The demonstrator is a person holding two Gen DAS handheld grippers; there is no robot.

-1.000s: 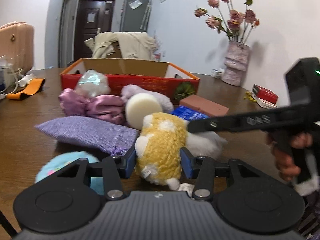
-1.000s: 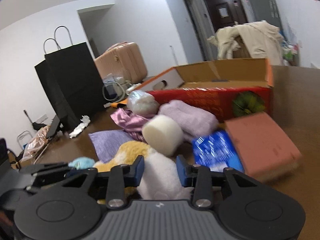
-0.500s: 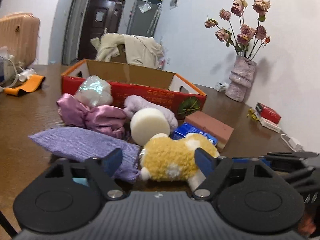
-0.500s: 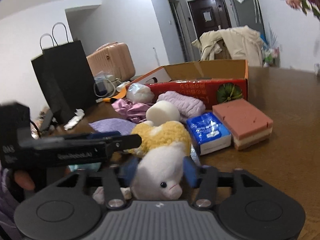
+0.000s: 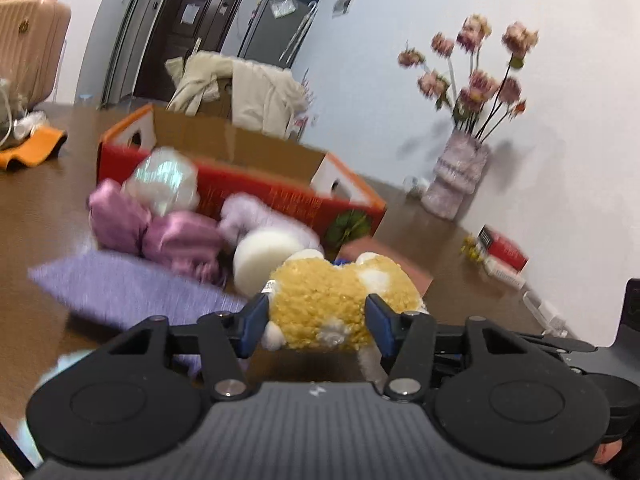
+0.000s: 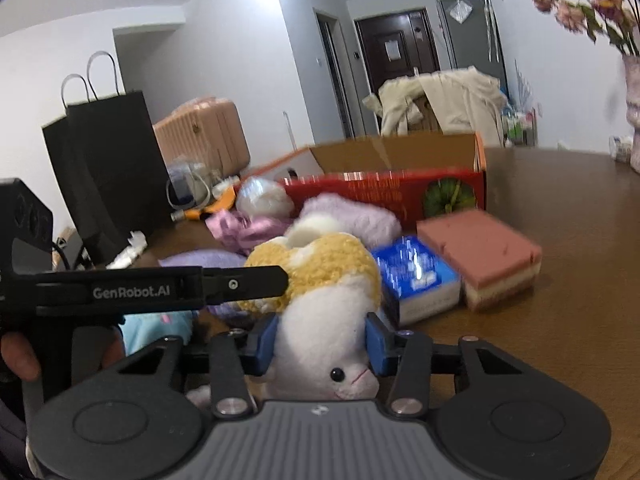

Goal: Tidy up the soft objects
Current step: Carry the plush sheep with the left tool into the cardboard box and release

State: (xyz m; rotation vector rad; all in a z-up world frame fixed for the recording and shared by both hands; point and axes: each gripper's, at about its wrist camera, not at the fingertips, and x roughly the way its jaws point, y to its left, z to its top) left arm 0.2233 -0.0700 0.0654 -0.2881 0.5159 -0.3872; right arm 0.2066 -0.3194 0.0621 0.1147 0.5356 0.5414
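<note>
A yellow and white plush toy (image 5: 340,300) is held by both grippers. My left gripper (image 5: 316,318) is shut on its yellow woolly body. My right gripper (image 6: 320,340) is shut on its white head (image 6: 324,344), whose face points at the camera. The toy is lifted off the table. Behind it lie a white foam cylinder (image 5: 264,256), a lilac fluffy towel (image 6: 348,216), pink satin cloth (image 5: 160,228), a purple pouch (image 5: 120,288) and a wrapped white ball (image 5: 164,184). An open red cardboard box (image 5: 248,184) stands behind them.
A blue tissue pack (image 6: 416,276) and a pink sponge block (image 6: 480,256) lie to the right. A vase of dried roses (image 5: 456,180) and a red book (image 5: 504,248) stand by the wall. A black paper bag (image 6: 104,176) and a pink suitcase (image 6: 200,144) stand at left.
My left gripper was open half a second ago and has closed on the toy's yellow body. My right gripper keeps its hold on the white head. Both views have shifted.
</note>
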